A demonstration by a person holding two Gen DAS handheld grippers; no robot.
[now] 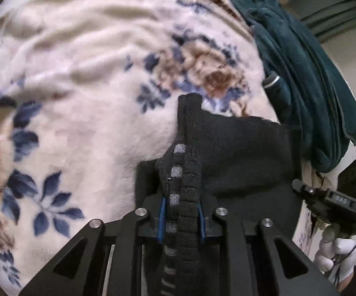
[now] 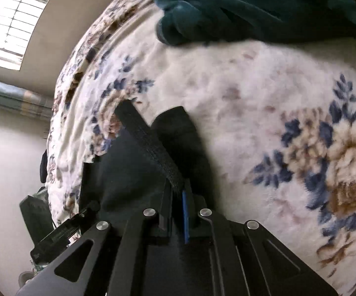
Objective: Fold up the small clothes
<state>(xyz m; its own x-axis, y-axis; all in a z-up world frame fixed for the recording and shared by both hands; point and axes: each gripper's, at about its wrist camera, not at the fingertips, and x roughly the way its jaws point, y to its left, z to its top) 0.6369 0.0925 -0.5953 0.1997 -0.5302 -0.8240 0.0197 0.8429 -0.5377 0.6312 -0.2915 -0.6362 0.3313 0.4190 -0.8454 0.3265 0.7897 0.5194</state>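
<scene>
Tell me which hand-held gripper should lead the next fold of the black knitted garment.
Probably left. The left hand-held gripper clamps the black knitted garment along its grey-checked edge, with loose cloth spreading ahead. The right hand-held gripper pinches only a thin edge, so it could anchor.

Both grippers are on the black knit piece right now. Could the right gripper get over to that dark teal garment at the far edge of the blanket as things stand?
Probably not yet. The right gripper is shut on the black knit garment, so it would have to let go first. Otherwise the floral blanket between it and the teal garment shows nothing in the way.
</scene>
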